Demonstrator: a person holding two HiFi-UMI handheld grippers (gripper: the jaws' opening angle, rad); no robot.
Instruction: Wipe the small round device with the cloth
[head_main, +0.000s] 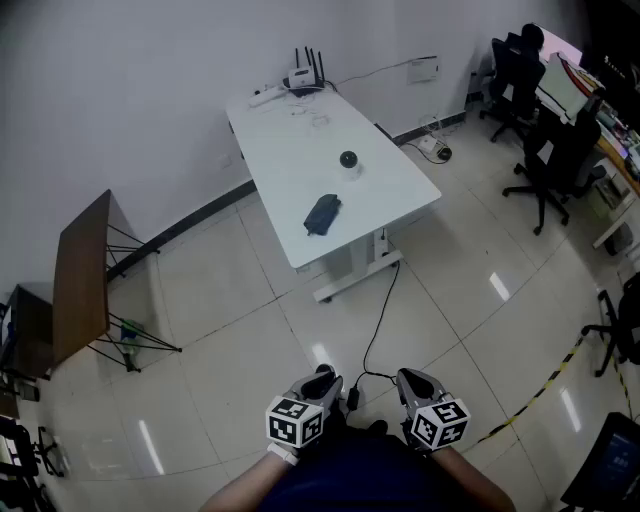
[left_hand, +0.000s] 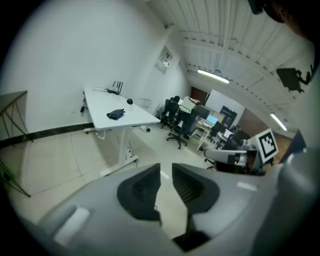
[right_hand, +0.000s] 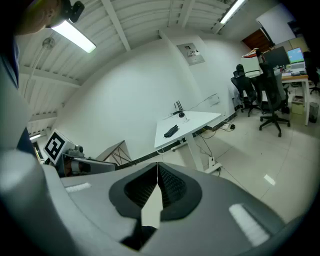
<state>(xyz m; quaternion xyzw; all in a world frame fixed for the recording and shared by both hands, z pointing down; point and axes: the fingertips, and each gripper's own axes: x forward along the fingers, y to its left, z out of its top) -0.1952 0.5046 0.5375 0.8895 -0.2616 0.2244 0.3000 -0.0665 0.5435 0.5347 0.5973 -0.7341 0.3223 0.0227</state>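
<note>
Two hand-held grippers are seen low at the bottom of the head view, above a pale tiled floor (head_main: 230, 360) and well apart from the long white rectangular table (head_main: 380, 190) on which the task's things lie. The left gripper (head_main: 324, 374) is shown in its own view with its dark ribbed fingers (left_hand: 141, 189) drawn almost together; only a thin slit is visible between them and nothing is held there. The right gripper (head_main: 408, 378) is shown with its fingers (right_hand: 172, 186) pressed tip to tip, and nothing is gripped by them either. The small round device (head_main: 348, 159), a black dome on a pale base, is set upright near the middle of the table. The dark blue-grey folded cloth (head_main: 322, 214) is laid closer to the table's near end, apart from the device and untouched by either gripper. A white router with black antennas (head_main: 304, 72) is placed at the far end of the table, close to the white wall. A black cable (head_main: 378, 320) is trailed over the floor from the table's foot towards the grippers. A brown folding board on thin black legs (head_main: 80, 275) is seen tilted at the left, and black office chairs (head_main: 548, 160) are grouped at the right.
</note>
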